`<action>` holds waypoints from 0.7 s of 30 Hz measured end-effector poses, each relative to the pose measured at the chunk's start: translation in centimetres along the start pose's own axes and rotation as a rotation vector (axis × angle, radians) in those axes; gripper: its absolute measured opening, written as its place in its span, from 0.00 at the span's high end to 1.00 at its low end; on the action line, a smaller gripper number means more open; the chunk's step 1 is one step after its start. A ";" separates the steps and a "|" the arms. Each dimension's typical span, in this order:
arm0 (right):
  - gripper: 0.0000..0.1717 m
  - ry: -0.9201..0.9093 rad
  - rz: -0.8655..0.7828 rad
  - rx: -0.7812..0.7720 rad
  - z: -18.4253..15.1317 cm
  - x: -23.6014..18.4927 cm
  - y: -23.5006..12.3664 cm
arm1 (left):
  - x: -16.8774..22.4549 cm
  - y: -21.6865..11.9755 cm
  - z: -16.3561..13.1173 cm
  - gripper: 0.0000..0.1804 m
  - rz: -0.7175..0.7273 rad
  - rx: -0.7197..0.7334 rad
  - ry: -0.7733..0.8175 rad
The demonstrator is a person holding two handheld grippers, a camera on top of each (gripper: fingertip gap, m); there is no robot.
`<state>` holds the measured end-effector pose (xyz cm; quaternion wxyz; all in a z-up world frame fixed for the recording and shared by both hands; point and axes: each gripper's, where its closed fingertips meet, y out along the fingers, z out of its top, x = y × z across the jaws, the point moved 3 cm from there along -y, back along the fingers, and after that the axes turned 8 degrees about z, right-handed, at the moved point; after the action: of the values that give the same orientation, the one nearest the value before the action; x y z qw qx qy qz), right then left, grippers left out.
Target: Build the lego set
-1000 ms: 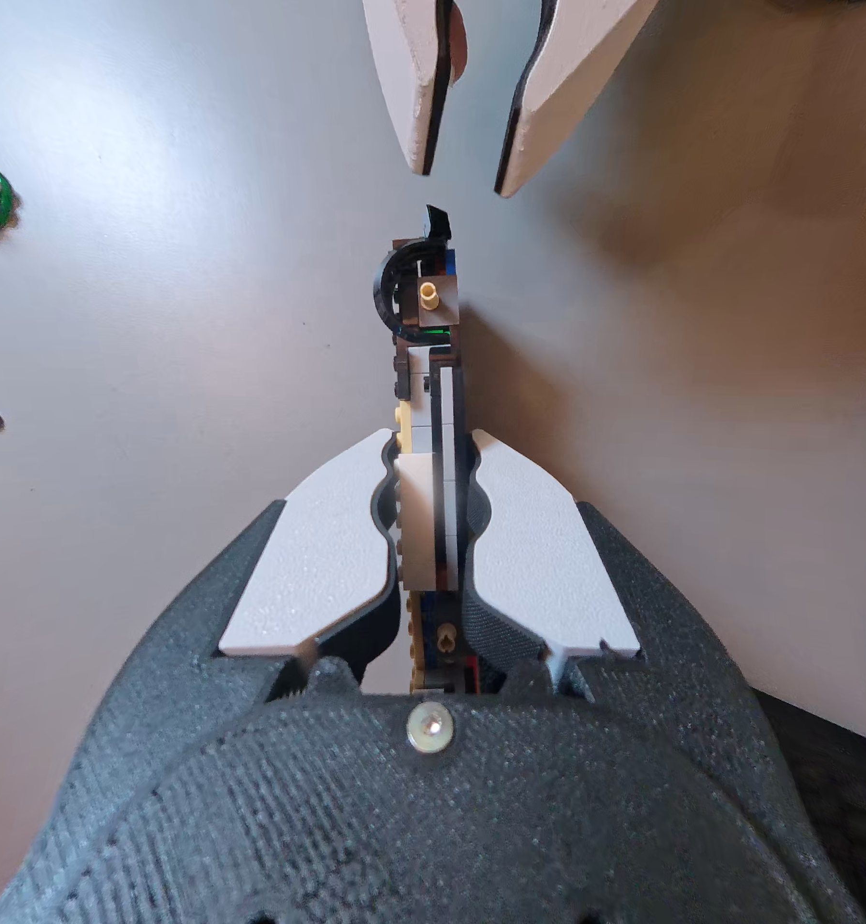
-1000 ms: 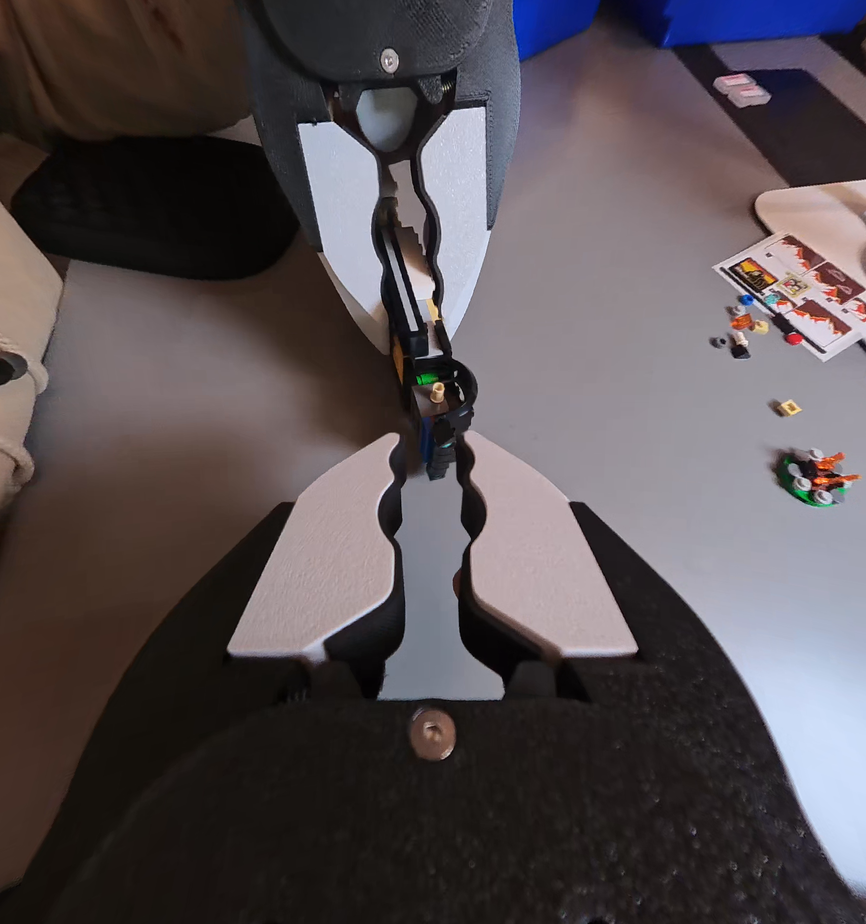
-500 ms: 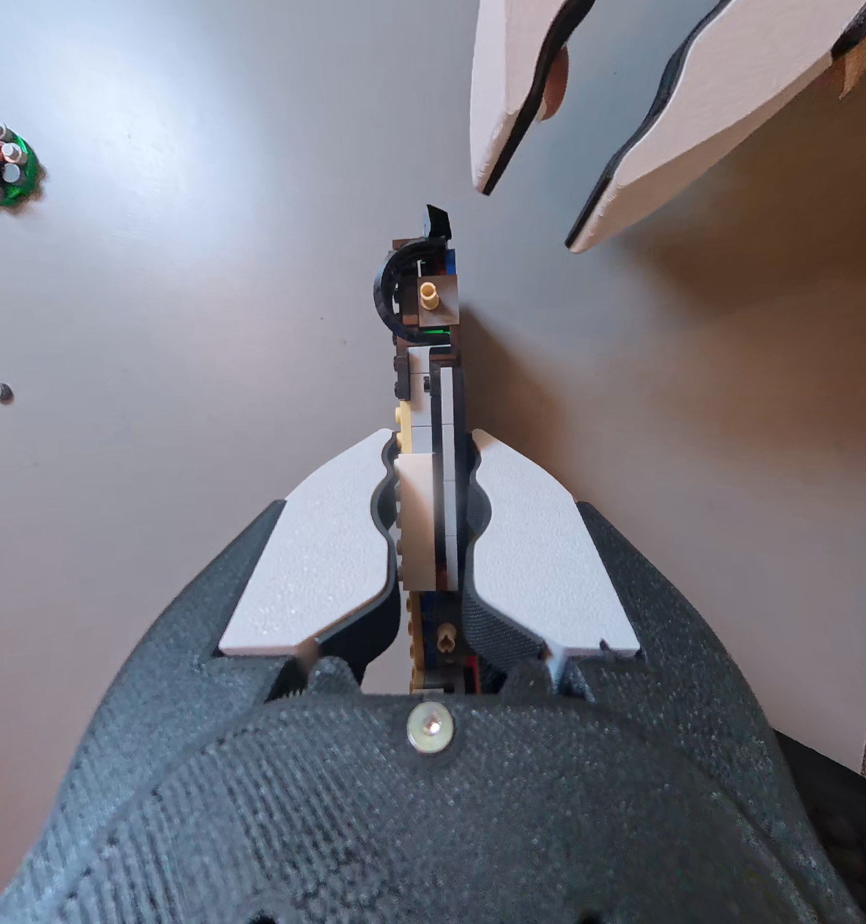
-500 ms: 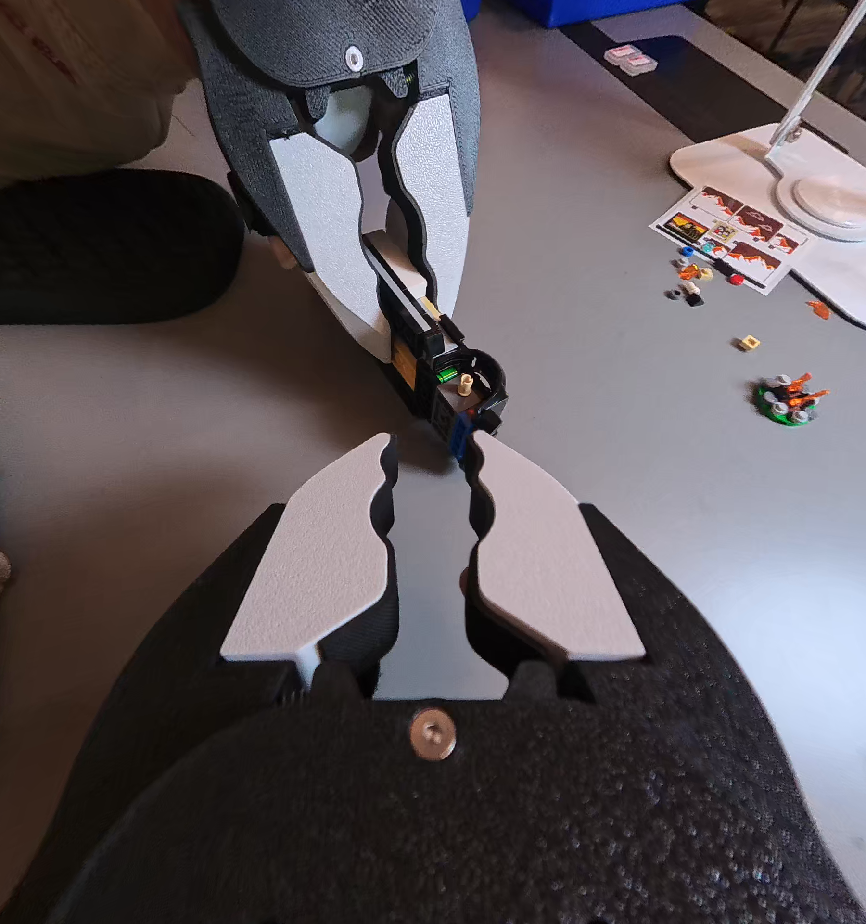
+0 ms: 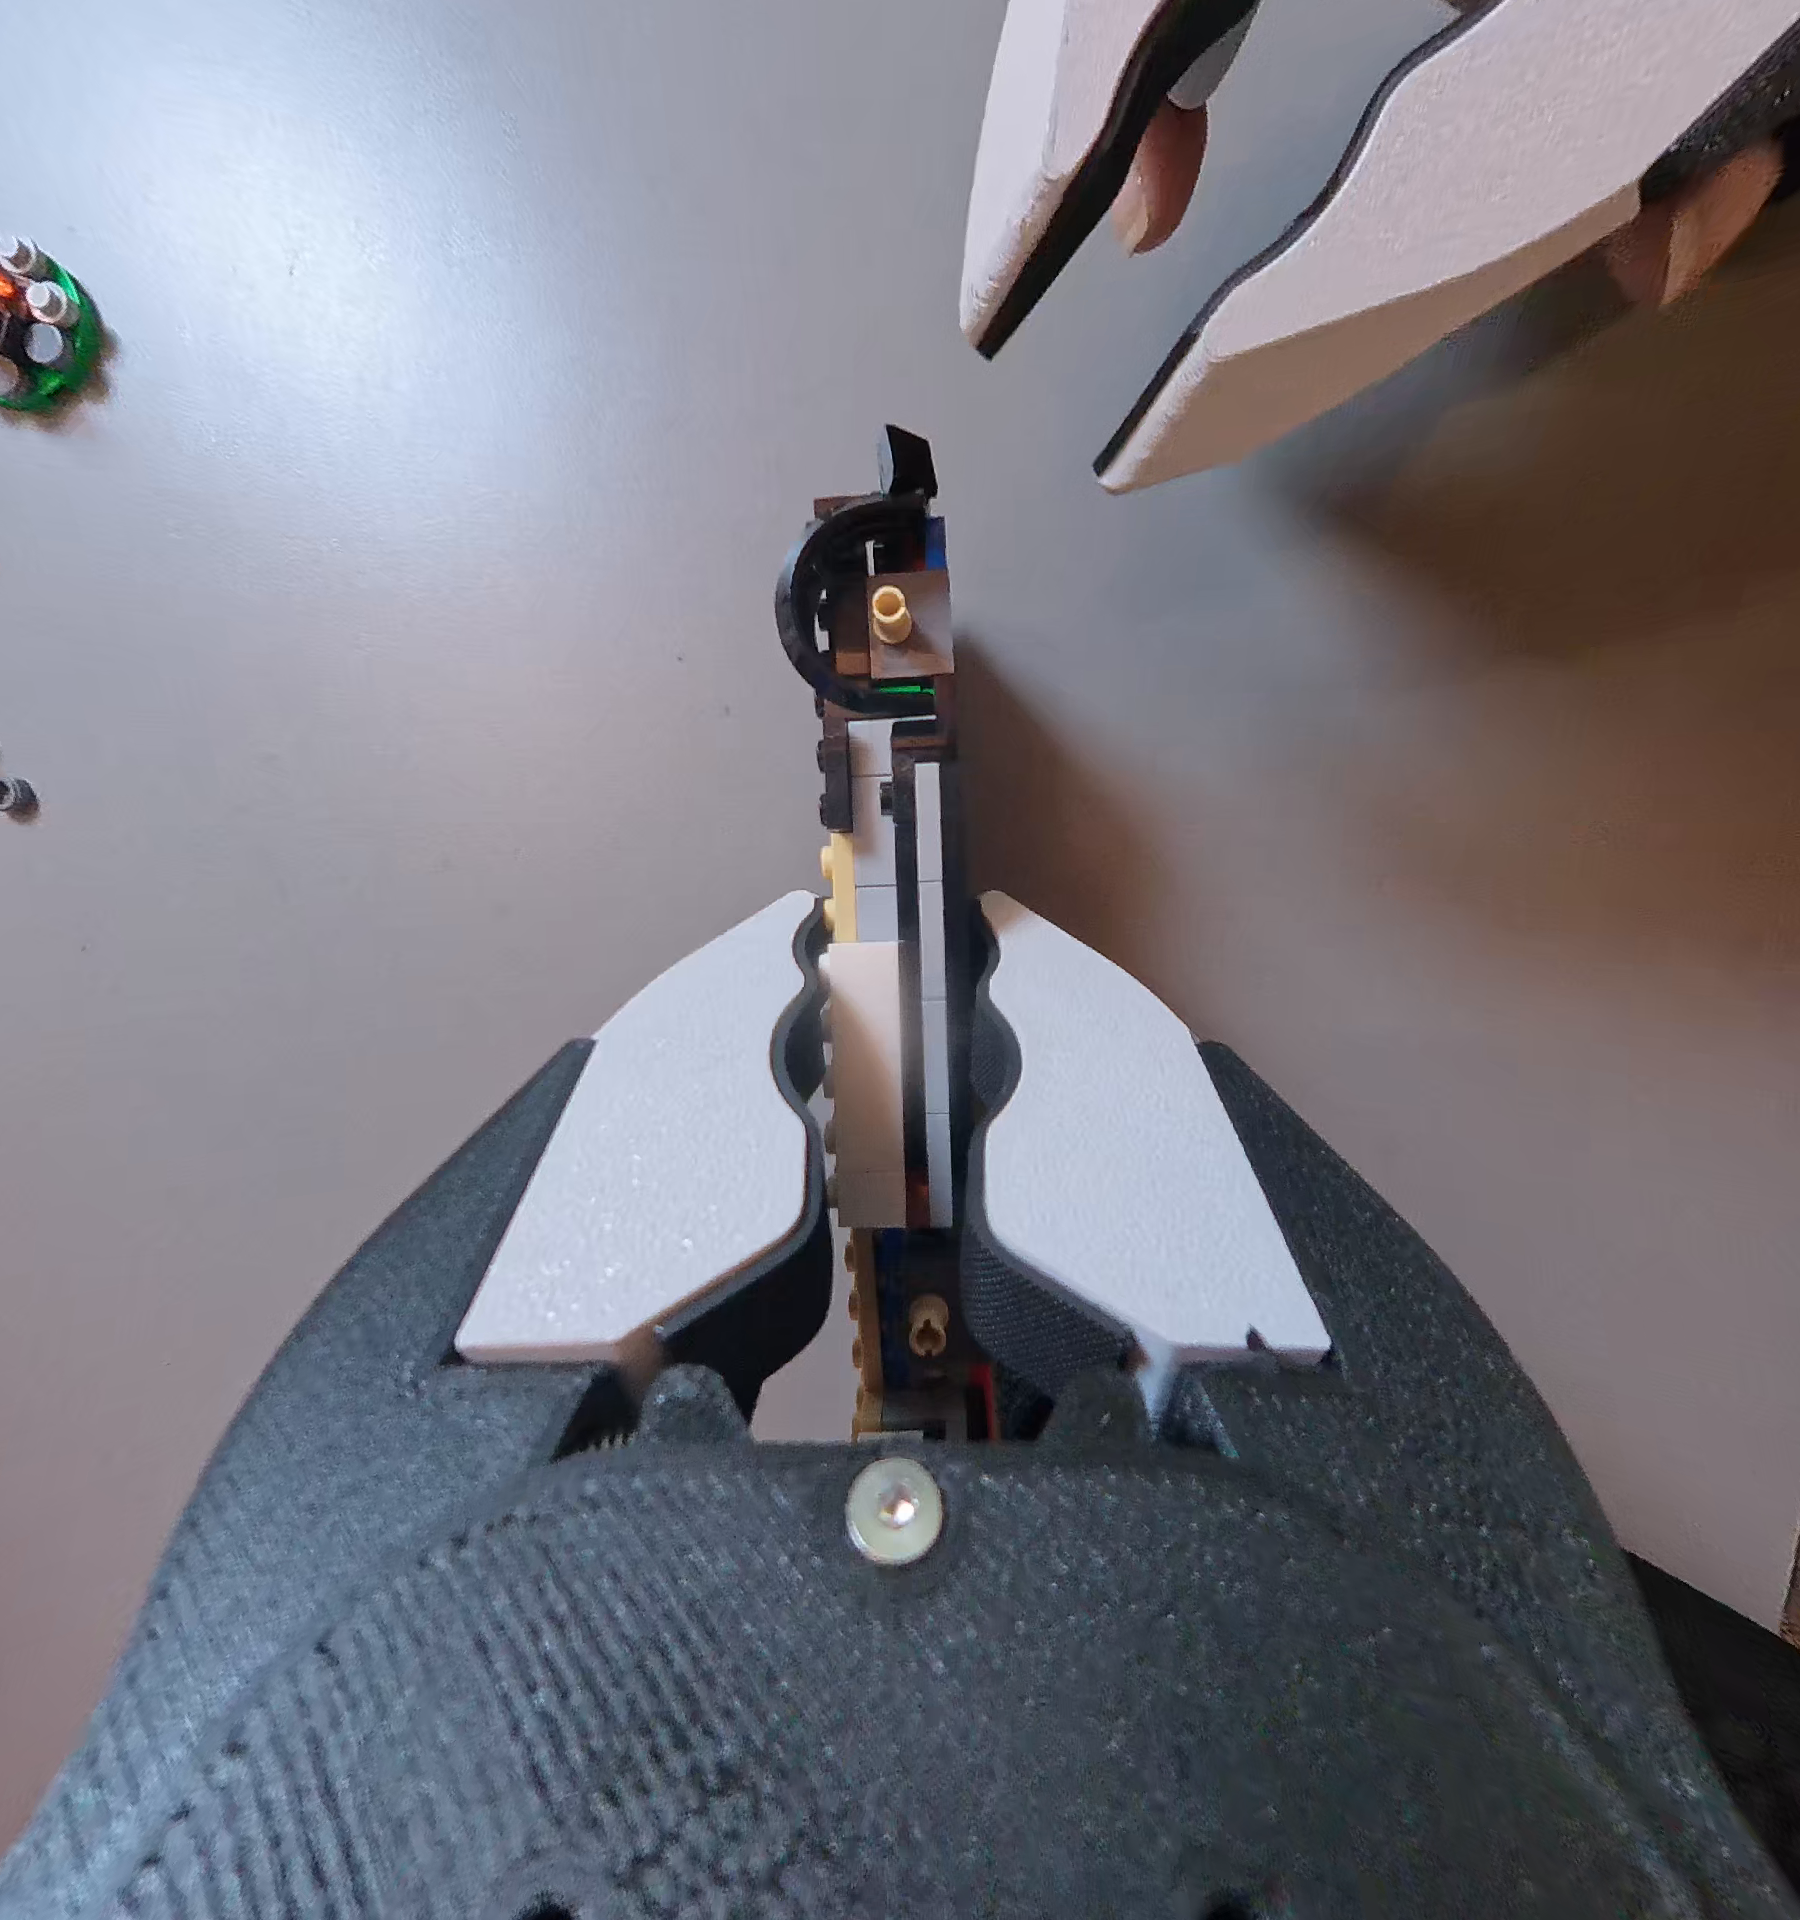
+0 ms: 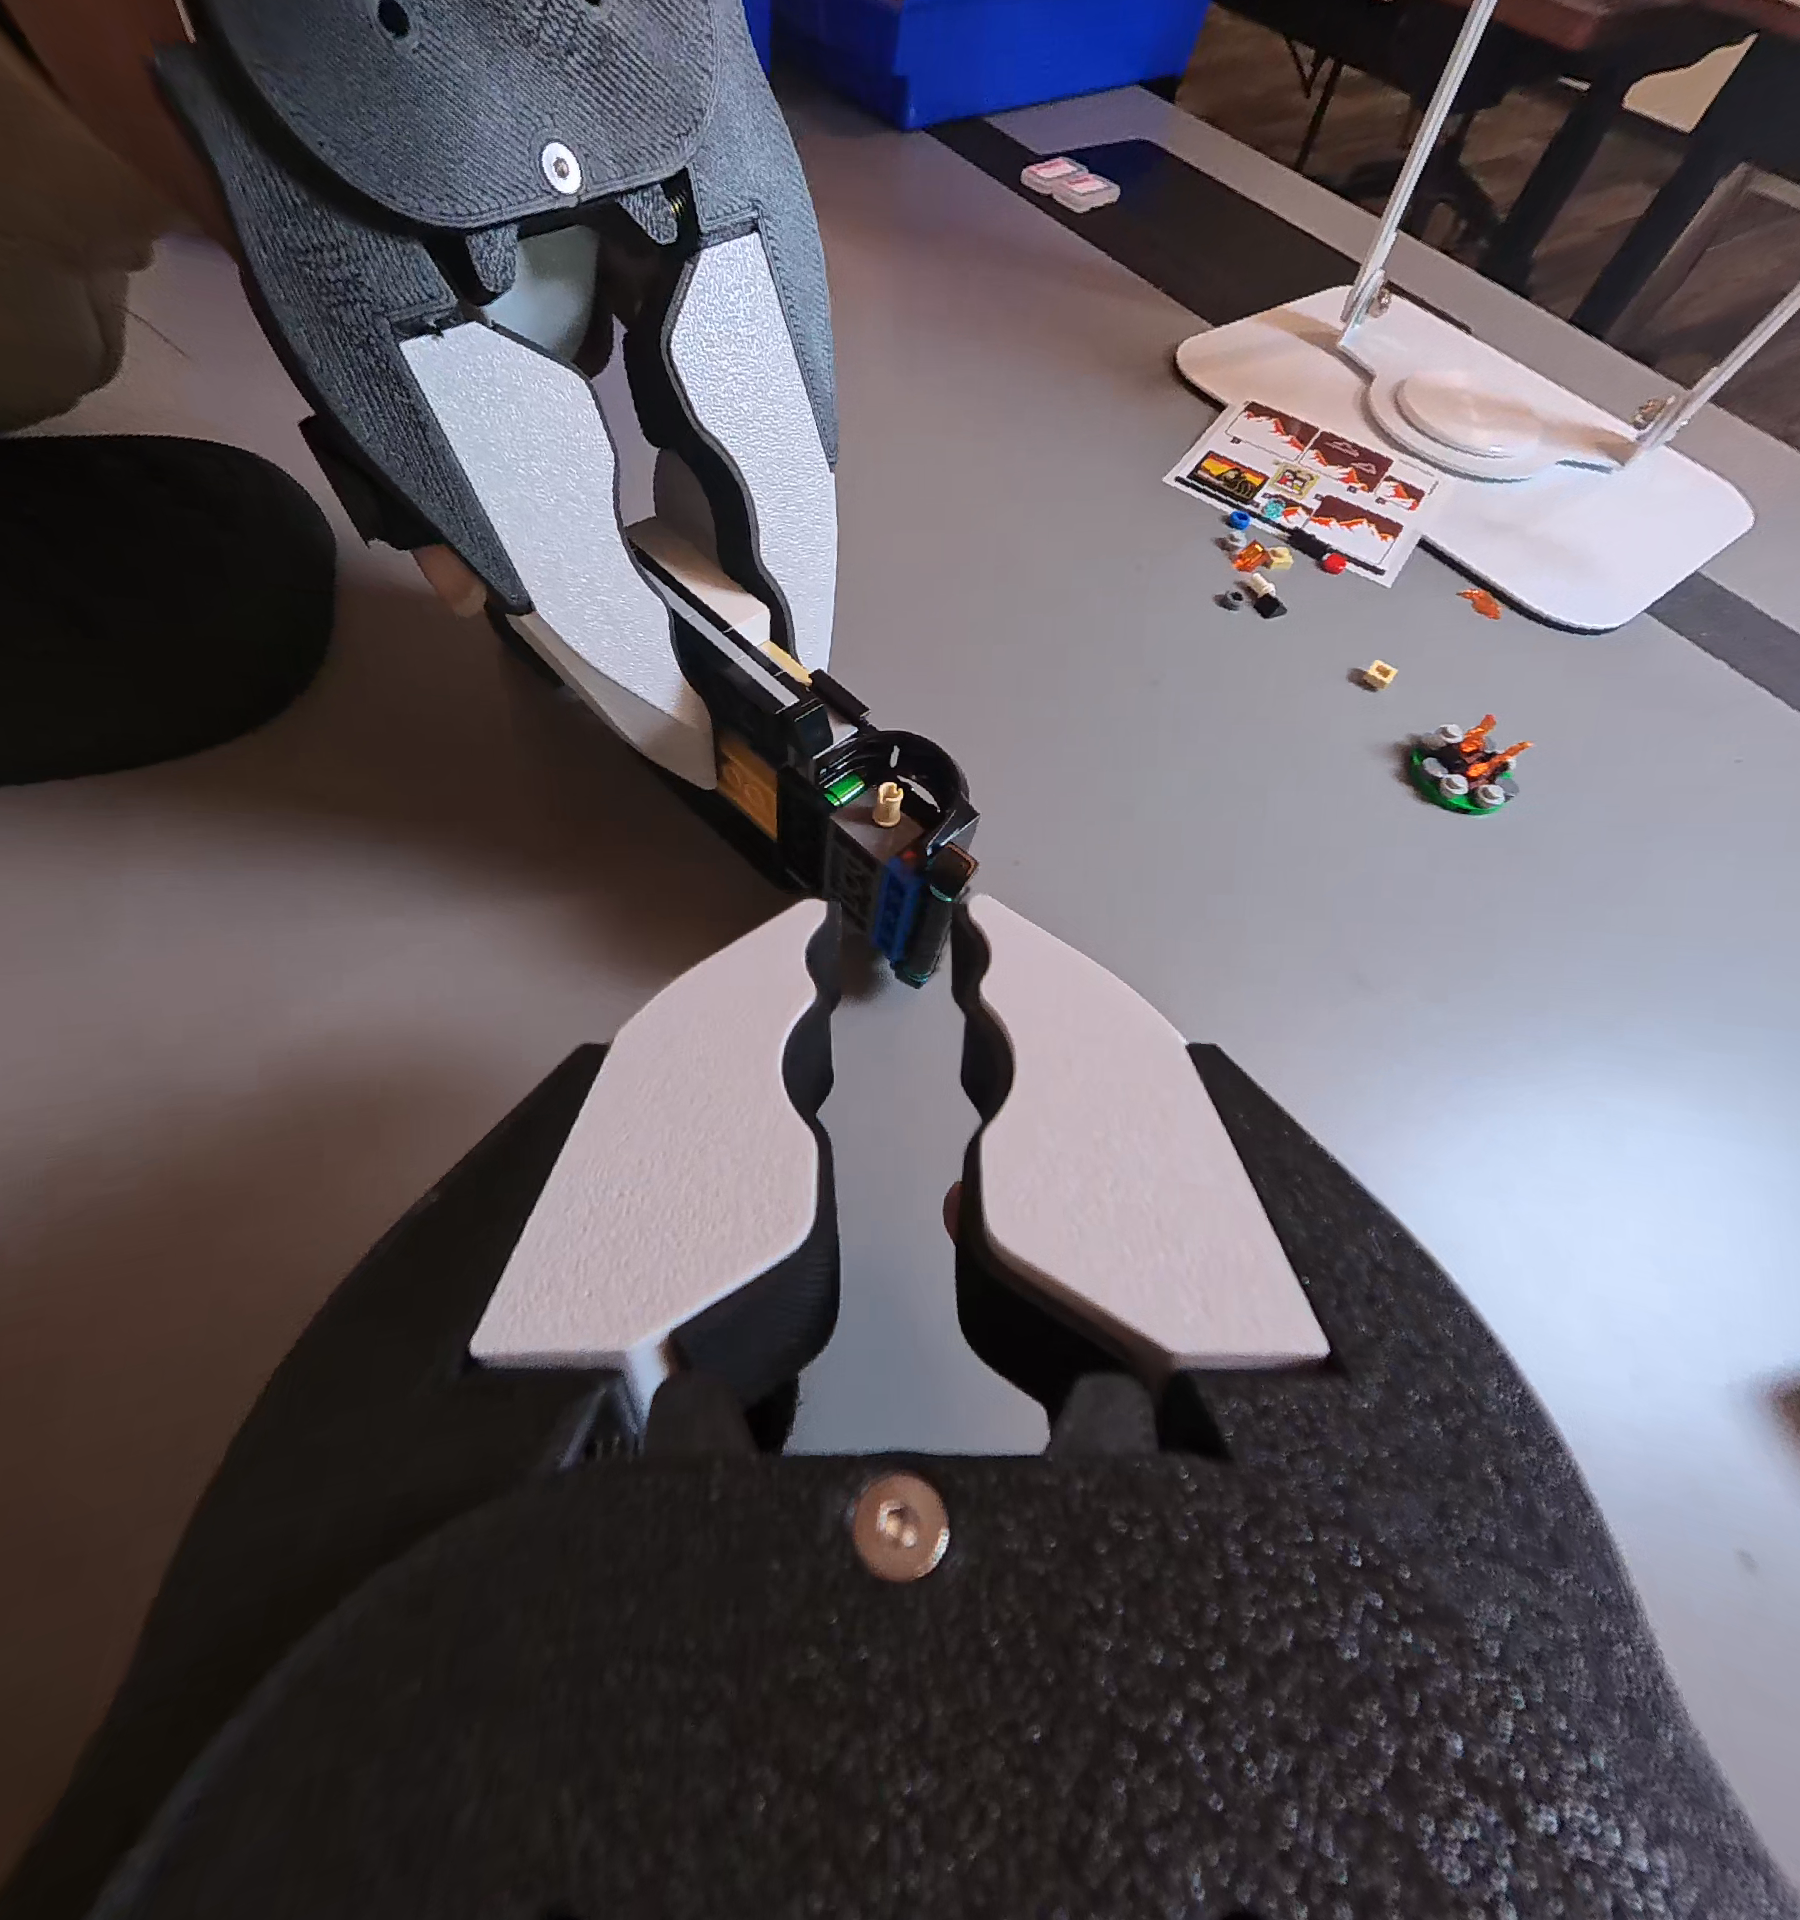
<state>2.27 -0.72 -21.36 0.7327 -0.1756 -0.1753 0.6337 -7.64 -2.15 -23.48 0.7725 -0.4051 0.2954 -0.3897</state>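
My left gripper (image 5: 898,904) is shut on a long brick-built model (image 5: 891,831) of black, grey, white and tan pieces and holds it above the grey table (image 5: 356,727). The model's far end carries a black arch (image 5: 797,613), a tan peg (image 5: 891,608) and a blue brick (image 6: 896,904). In the right wrist view the left gripper (image 6: 761,707) comes in from the upper left with the model (image 6: 834,810) pointing at my right gripper (image 6: 896,909). The right gripper is open and holds nothing. The left wrist view shows the right gripper (image 5: 1047,410) up and to the right of the model's tip, not touching it.
A green round plate with orange flame pieces (image 6: 1465,769) and a small tan piece (image 6: 1376,675) lie to the right. Farther back are loose small pieces (image 6: 1260,561), a printed sheet (image 6: 1301,488), a white lamp base (image 6: 1561,520) and a blue bin (image 6: 979,52). A black pad (image 6: 96,603) lies at the left. My hands' fingertips stand some 8 centimeters from each other.
The right gripper has swung from straight in front of the model's tip to its right side, opening a little on the way and narrowing again. The left gripper kept its hold.
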 end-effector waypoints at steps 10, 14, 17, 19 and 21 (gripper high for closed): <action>0.88 -0.063 0.010 -0.060 0.0 1.0 1.0 | 0.0 0.0 0.0 0.87 -0.008 0.002 -0.001; 0.90 -0.089 0.058 -0.075 -0.1 1.1 1.3 | -0.1 0.0 0.0 0.86 -0.012 0.003 -0.001; 0.91 -0.111 0.072 -0.077 -0.2 1.3 1.2 | -0.1 0.0 0.0 0.86 -0.020 0.004 -0.003; 0.91 -0.129 0.066 -0.099 -0.5 1.6 1.1 | -0.1 0.0 0.0 0.86 -0.025 0.004 -0.001; 0.91 -0.147 0.068 -0.102 -0.7 1.8 0.9 | -0.1 -0.1 -0.1 0.87 -0.030 0.005 -0.003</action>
<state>2.11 1.14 -22.36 0.6861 -0.1713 -0.2547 0.6596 -7.83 -2.09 -23.45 0.7679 -0.4083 0.2872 -0.4014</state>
